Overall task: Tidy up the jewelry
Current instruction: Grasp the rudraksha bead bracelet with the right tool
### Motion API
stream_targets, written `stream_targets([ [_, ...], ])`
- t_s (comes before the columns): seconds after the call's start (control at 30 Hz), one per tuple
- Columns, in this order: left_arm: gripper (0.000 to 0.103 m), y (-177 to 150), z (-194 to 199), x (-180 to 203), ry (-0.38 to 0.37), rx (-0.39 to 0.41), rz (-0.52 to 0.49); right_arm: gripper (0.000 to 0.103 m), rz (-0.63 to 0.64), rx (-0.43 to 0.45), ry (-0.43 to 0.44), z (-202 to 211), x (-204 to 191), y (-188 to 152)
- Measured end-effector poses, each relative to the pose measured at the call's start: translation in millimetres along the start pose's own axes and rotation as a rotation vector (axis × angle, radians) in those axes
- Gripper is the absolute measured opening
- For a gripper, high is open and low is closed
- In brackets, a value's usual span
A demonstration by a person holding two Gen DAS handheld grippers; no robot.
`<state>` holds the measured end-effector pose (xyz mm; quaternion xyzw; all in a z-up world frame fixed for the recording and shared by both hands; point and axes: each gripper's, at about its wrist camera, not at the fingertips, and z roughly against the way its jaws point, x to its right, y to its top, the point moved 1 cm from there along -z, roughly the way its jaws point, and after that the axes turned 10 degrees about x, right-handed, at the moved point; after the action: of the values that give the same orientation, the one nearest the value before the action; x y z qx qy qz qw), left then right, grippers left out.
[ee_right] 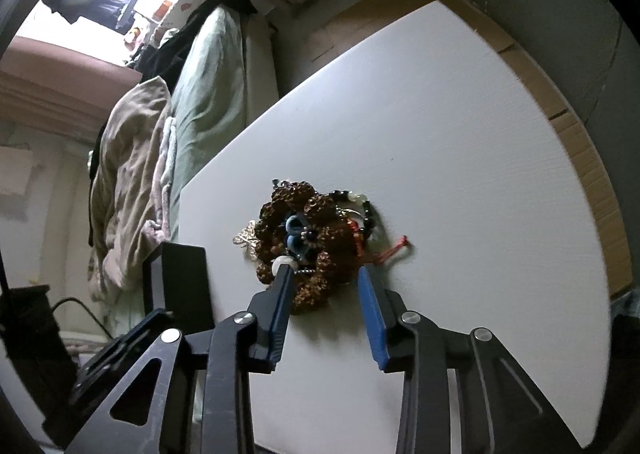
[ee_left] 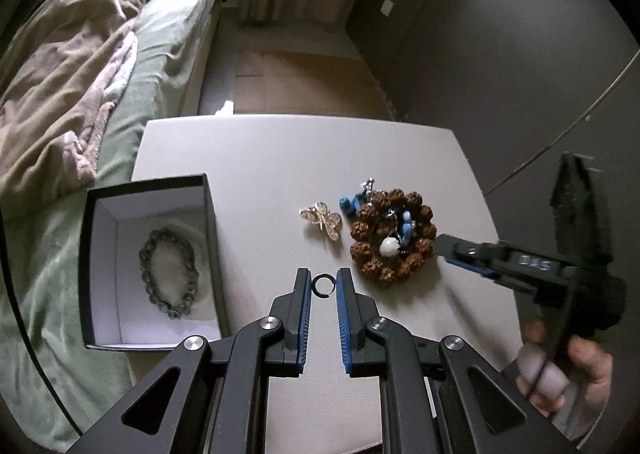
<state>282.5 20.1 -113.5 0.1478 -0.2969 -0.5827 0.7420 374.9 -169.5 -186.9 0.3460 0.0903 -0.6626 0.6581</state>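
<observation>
Between the spread fingers of the left claw (ee_left: 324, 281), released and low over the white counter (ee_left: 260, 157), lies a small black open ring (ee_left: 322, 286), apparently untouched. To that claw's left stands an open black box with white lining (ee_left: 108, 254) holding a grey-green beaded bracelet (ee_left: 169, 273). Ahead and right lie a gold butterfly brooch (ee_left: 322, 220) and a brown knobbly-seed bracelet (ee_left: 394, 240). The right claw (ee_right: 325, 274), also released, straddles the near part of that bracelet.

My left gripper (ee_left: 323, 281) points forward, jaws parted. My right gripper (ee_right: 326, 274) reaches in from the right — jaws spread wide, my hand (ee_left: 568, 366) wrapped around its handle.
</observation>
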Motion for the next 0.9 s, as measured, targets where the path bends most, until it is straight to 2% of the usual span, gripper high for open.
stream_targets([
  [0.27, 0.013, 4.1, 13.6, -22.5, -0.043, 0.026, 0.043, 0.034, 0.001, -0.017, -0.047, -21.4, -6.1, 1.9],
  [0.4, 0.013, 6.8, 16.3, -34.9, -0.036, 0.036, 0.058, 0.02, 0.001, -0.005, -0.081, -24.1, -4.9, 3.2],
  [0.5, 0.013, 9.1, 19.4, -44.2, -0.035, 0.044, 0.076, 0.02, -0.007, 0.015, -0.079, -18.6, -5.8, 2.3],
  [0.67, 0.013, 12.3, 29.7, -57.3, -0.037, 0.075, 0.091, 0.02, -0.028, 0.058, 0.044, 2.1, -15.3, 0.9],
  [0.9, 0.013, 14.4, 37.1, -76.7, -0.021, 0.095, 0.122, 0.02, 0.036, 0.108, 0.169, 26.5, -48.9, -2.6],
])
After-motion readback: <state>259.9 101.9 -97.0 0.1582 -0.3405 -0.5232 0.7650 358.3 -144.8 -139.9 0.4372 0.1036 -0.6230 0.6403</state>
